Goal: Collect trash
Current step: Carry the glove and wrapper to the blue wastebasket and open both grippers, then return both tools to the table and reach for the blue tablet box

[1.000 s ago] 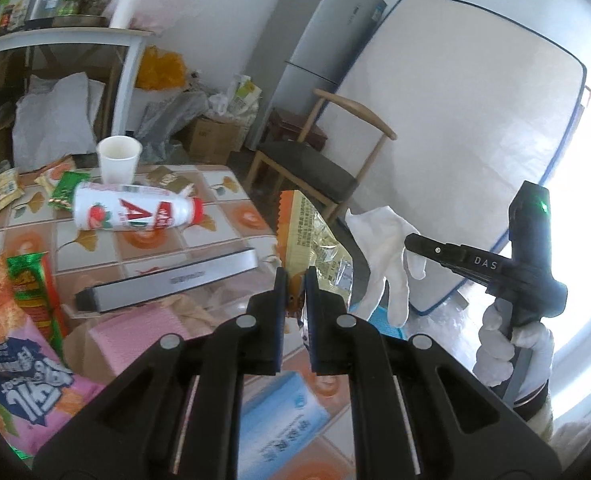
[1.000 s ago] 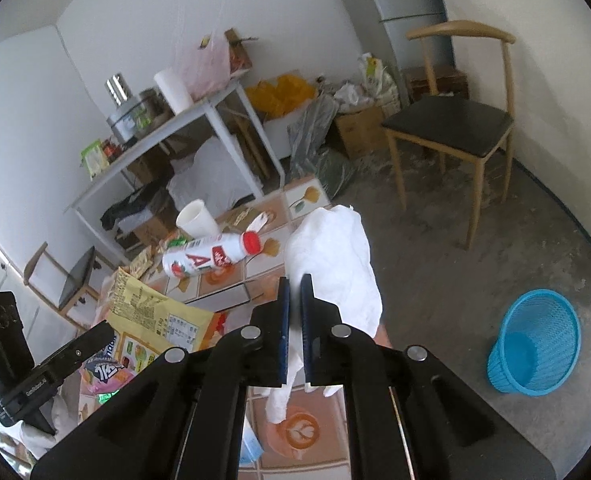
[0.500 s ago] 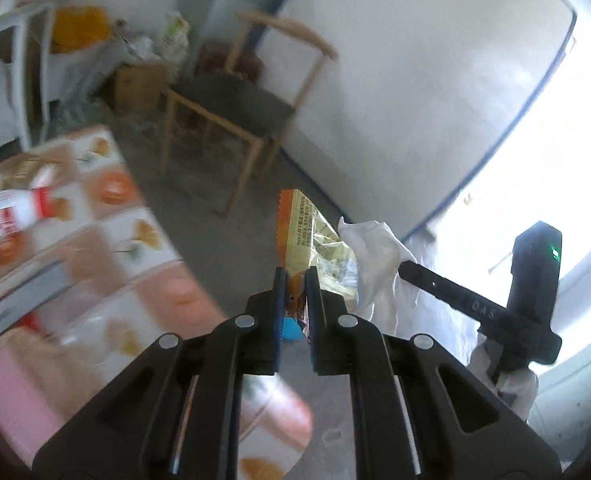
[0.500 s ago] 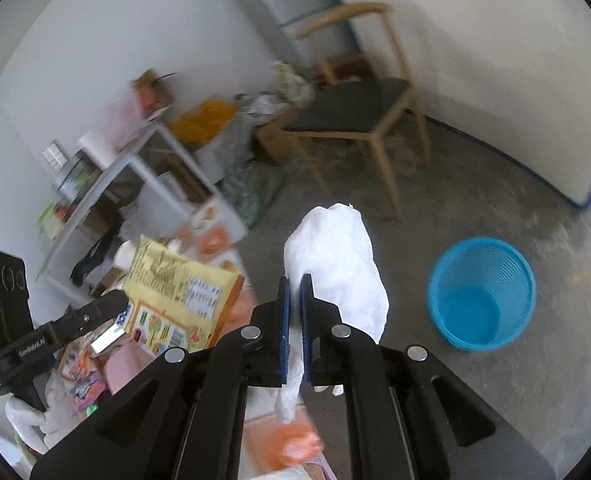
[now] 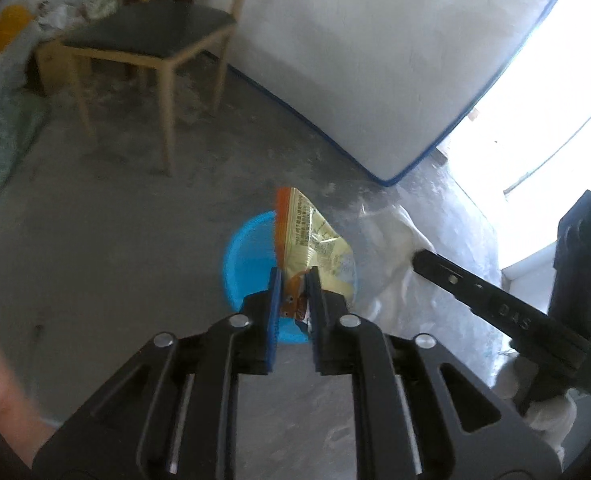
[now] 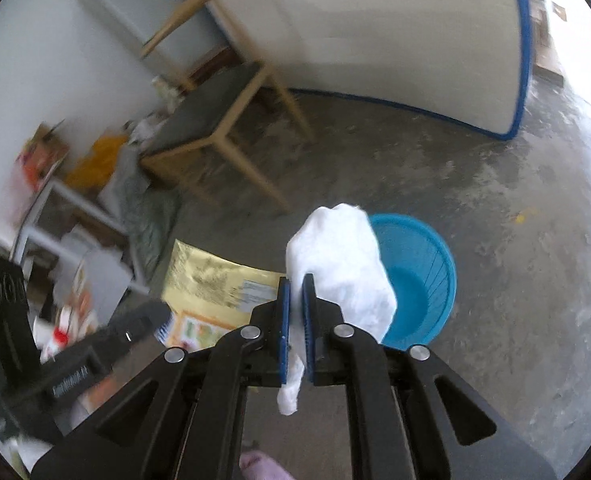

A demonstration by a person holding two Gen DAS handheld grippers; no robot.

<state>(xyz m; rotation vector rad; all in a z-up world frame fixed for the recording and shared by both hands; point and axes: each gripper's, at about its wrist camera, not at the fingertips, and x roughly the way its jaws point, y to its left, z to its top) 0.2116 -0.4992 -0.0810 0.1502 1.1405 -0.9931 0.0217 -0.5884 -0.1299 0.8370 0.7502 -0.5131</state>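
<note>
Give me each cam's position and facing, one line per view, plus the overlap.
Left wrist: on the left gripper, aimed down at floor; own opening jaws around a yellow snack wrapper; right gripper at right.
Right wrist: on the right gripper, aimed down; opening jaws around a white glove.
Shared: blue basket, chair.

My left gripper points down at the floor, and its jaws are opening with a snack wrapper between them. My right gripper points down too. Its jaws are opening with a white tissue between them.
</note>
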